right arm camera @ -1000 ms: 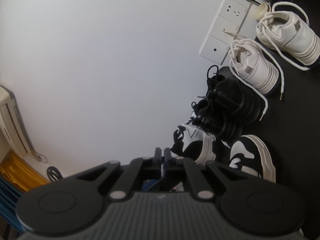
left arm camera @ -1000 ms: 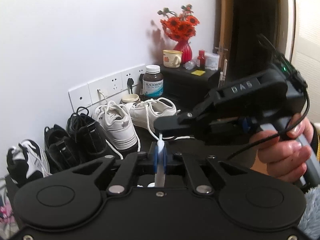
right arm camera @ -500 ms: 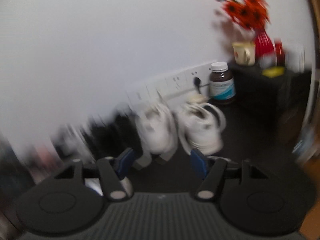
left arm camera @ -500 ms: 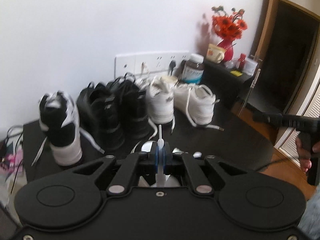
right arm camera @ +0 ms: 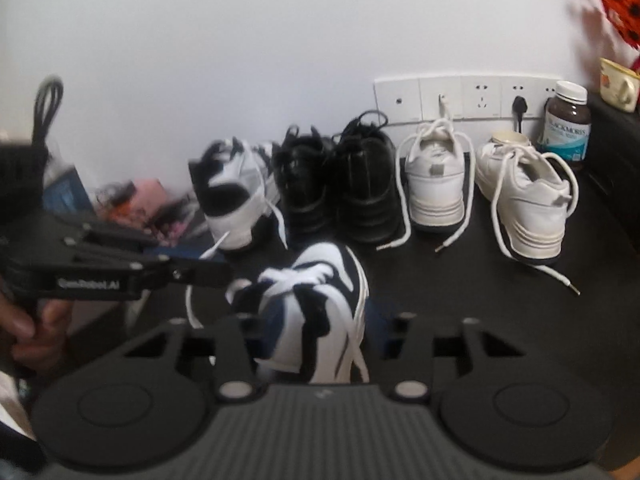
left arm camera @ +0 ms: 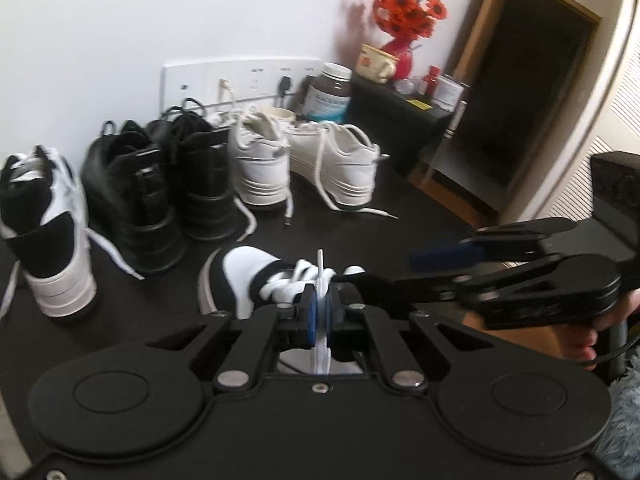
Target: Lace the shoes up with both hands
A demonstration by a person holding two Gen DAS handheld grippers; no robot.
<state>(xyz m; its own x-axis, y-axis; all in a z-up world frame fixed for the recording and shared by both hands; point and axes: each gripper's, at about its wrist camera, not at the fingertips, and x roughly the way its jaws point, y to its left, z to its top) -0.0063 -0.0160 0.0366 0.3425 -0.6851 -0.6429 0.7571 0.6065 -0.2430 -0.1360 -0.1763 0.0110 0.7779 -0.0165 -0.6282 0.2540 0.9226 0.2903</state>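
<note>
A black-and-white sneaker (left arm camera: 240,276) lies on the dark table just ahead of both grippers. My left gripper (left arm camera: 320,312) is shut on its white lace (left arm camera: 320,264), whose tip sticks up above the blue pads. In the right wrist view, my right gripper (right arm camera: 318,332) is open, its two fingers (right arm camera: 252,332) on either side of the sneaker (right arm camera: 324,280). The left gripper (right arm camera: 200,270) reaches in from the left, with the lace tip (right arm camera: 216,246) showing above it. In the left wrist view, the right gripper (left arm camera: 408,268) comes in from the right, jaws apart, close to the shoe's tongue.
Along the wall stand another black-and-white sneaker (left arm camera: 48,220), two black shoes (left arm camera: 160,184) and two white sneakers (left arm camera: 296,164) with loose laces. Behind them are wall sockets (left arm camera: 240,76), a supplement bottle (left arm camera: 330,94), a mug (left arm camera: 376,62) and a red vase of flowers (left arm camera: 404,12). A person's hand (right arm camera: 28,328) holds the left gripper.
The right gripper opened and swung down from facing the wall to straddle the sneaker. The left gripper kept its hold on the lace while its view turned toward the shoe row.
</note>
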